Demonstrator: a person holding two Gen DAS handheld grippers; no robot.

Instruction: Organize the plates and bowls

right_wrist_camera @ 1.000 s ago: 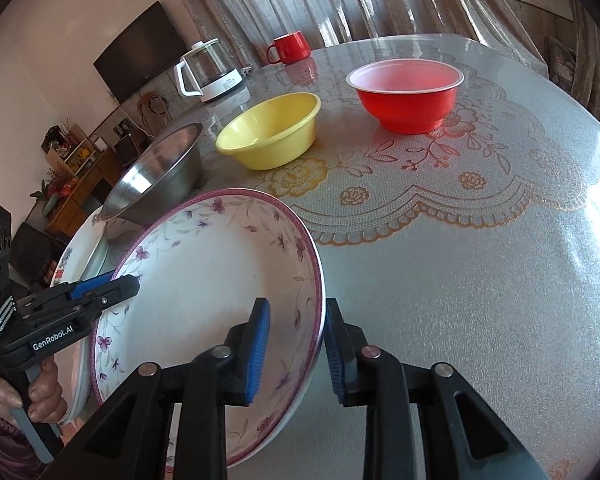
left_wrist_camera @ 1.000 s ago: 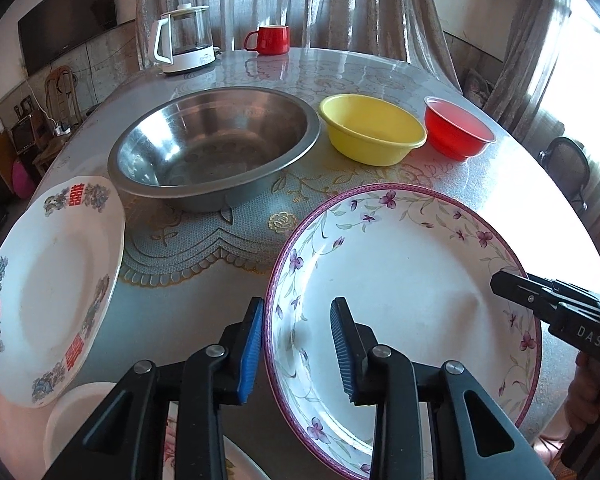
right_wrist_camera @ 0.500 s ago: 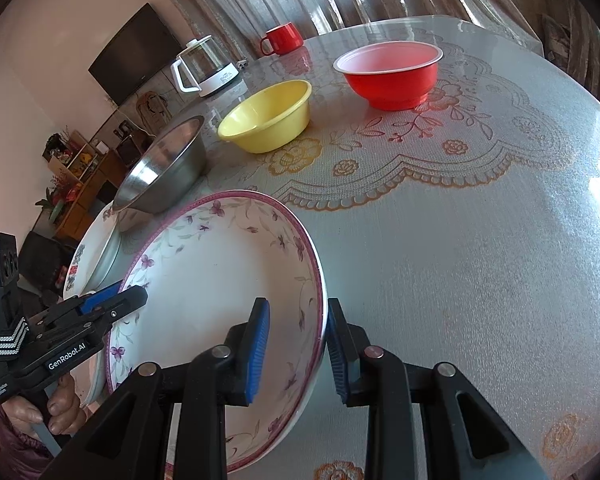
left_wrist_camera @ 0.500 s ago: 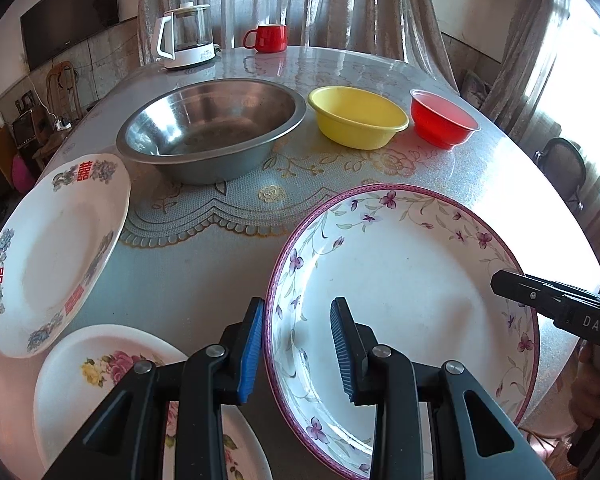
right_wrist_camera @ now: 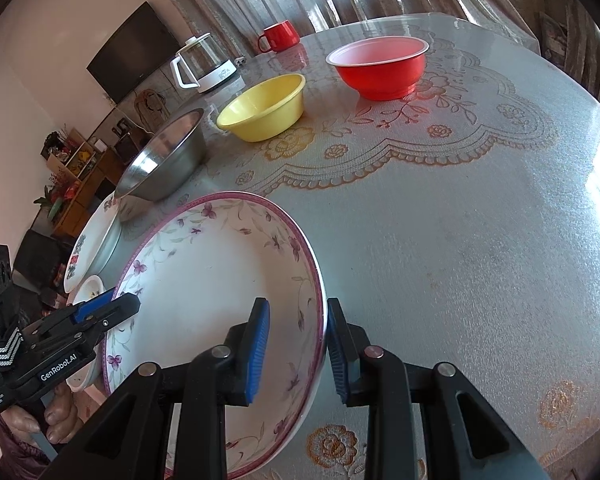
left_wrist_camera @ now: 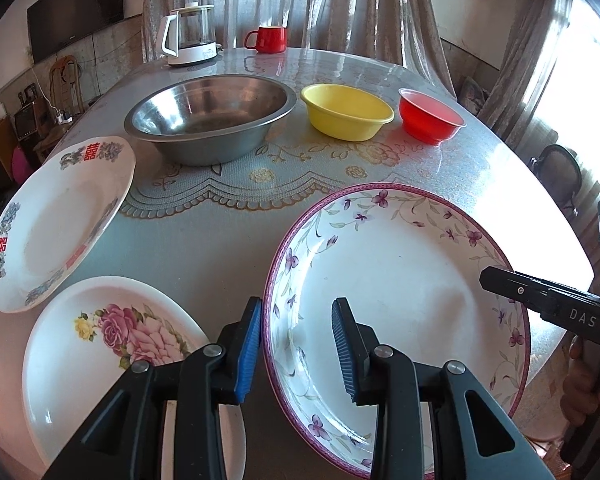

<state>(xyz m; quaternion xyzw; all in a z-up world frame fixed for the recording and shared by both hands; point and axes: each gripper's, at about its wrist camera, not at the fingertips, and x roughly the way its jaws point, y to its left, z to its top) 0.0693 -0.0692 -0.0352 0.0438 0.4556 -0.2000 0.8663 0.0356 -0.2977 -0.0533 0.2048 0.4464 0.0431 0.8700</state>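
A large plate with a purple floral rim (left_wrist_camera: 400, 280) is held above the table by both grippers; it also shows in the right wrist view (right_wrist_camera: 204, 292). My left gripper (left_wrist_camera: 296, 344) is shut on its left rim. My right gripper (right_wrist_camera: 296, 348) is shut on its right rim. A white plate with a pink rose (left_wrist_camera: 112, 352) lies below at the left. A plate with red characters (left_wrist_camera: 56, 220) lies further left. A steel bowl (left_wrist_camera: 208, 116), a yellow bowl (left_wrist_camera: 346, 112) and a red bowl (left_wrist_camera: 430, 116) stand in a row behind.
A glass kettle (left_wrist_camera: 188, 36) and a red mug (left_wrist_camera: 266, 38) stand at the table's far edge by the curtains. The round table (right_wrist_camera: 460, 240) carries a lace-patterned cover. A chair (left_wrist_camera: 560, 176) stands to the right of the table.
Both grippers have lifted the purple-rimmed plate and drawn it back toward the near edge. The rose plate has come into view beneath on the left.
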